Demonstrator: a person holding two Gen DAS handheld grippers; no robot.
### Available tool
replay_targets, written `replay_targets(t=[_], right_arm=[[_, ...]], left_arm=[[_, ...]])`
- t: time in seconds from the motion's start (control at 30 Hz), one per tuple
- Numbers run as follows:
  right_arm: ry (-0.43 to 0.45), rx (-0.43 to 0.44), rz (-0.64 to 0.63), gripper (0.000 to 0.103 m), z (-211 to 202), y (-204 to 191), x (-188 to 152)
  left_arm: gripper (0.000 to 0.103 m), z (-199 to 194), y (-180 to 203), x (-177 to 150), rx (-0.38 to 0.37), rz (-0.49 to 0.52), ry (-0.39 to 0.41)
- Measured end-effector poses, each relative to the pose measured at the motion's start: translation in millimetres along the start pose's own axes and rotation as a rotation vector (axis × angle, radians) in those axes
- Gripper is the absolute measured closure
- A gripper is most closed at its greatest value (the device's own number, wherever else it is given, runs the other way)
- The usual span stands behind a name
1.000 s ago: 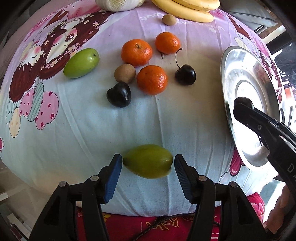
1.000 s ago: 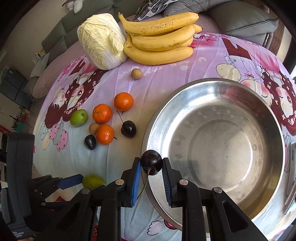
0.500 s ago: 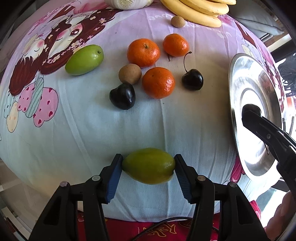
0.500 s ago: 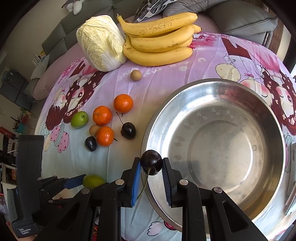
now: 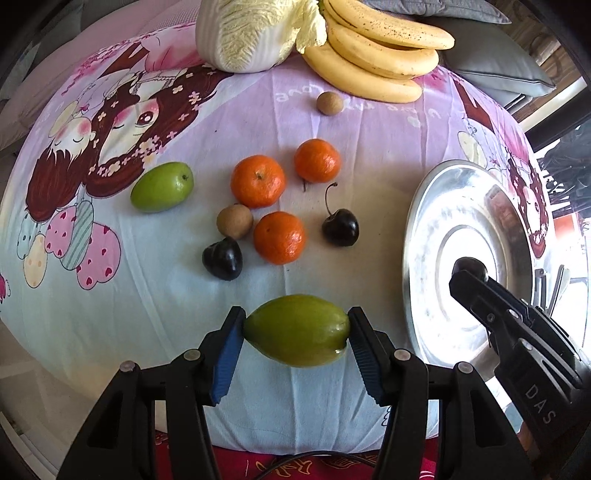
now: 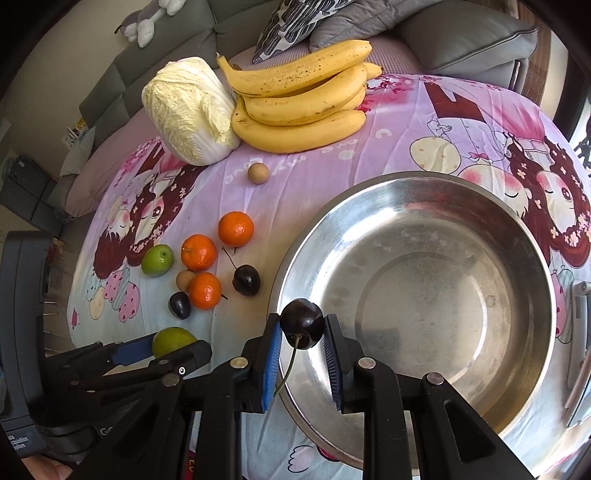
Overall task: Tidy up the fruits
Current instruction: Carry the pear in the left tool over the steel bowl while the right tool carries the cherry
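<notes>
My left gripper [image 5: 295,336] is shut on a yellow-green fruit [image 5: 296,335] and holds it above the table's near edge; it also shows in the right wrist view [image 6: 173,340]. My right gripper [image 6: 301,328] is shut on a dark cherry [image 6: 302,323], stem hanging down, over the near-left rim of the steel bowl [image 6: 424,236]. The bowl [image 5: 436,221] is empty. On the cloth lie three tangerines [image 5: 258,180], a green fruit [image 5: 161,187], a stemmed cherry [image 5: 340,231], a dark fruit [image 5: 222,257] and a brown longan [image 5: 234,220].
A banana bunch [image 6: 299,99], a Chinese cabbage [image 6: 188,110] and a second longan [image 6: 258,172] lie at the far side of the table. A sofa with cushions [image 6: 461,33] stands behind. The cartoon-print cloth [image 5: 74,280] drops off at the near edge.
My left gripper lifted the yellow-green fruit and drew back from the table, widening the view. My right gripper with the cherry stayed almost still over the bowl's rim.
</notes>
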State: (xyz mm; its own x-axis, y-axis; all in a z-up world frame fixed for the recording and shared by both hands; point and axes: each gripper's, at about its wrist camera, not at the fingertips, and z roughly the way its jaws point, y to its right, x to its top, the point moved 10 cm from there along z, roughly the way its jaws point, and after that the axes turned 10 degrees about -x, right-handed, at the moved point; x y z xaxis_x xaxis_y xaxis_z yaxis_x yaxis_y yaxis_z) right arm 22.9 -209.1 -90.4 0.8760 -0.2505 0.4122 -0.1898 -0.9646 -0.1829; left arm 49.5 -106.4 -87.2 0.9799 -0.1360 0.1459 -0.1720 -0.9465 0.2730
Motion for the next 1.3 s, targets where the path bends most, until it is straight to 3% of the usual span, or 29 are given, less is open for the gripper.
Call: replay_targets(t=[0.3, 0.4, 0.73, 1.3], right_arm=[[0.027, -0.069, 0.115, 0.078, -6, 52, 14], [0.031, -0.1, 0.153, 0.078, -6, 71, 17], [0.019, -0.161, 0.265, 0.078, -5, 125, 18], [-0.053, -0.216, 0.268, 0.078, 17, 137, 15]], left_arm=[[0.045, 15, 39, 31, -0.024, 0.047, 0.027], [0.045, 5, 45, 20, -0.033, 0.074, 0.029], [0.045, 5, 89, 28, -0.037, 0.159, 0.025], [0.045, 51, 118, 37, -0.005, 0.196, -0.062]])
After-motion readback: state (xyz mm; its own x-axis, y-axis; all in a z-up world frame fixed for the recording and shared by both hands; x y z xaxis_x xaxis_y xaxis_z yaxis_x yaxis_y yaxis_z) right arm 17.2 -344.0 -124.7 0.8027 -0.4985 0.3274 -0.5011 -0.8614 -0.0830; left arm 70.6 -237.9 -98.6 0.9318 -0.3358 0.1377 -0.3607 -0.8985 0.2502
